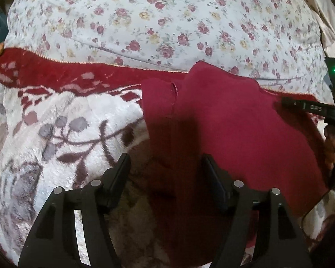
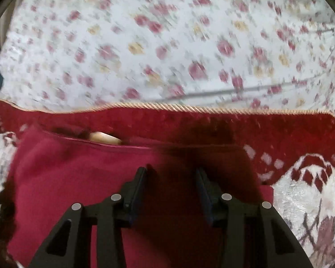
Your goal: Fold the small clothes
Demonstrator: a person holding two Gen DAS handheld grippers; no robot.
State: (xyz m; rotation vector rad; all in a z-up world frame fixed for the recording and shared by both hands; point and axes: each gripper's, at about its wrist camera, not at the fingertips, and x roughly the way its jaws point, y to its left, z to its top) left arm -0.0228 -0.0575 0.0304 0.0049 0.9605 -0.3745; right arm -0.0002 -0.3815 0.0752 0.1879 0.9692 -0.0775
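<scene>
Left wrist view: maroon garment [image 1: 223, 129] is seen lying ahead-right of spread, empty left tongs [image 1: 165, 167], while spread right tongs [image 2: 170, 178] are held directly over it.

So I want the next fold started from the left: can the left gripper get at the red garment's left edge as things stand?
Probably yes. The left gripper is open, its fingers straddling the left edge of the red garment, which lies on the blanket with nothing over that edge.
</scene>
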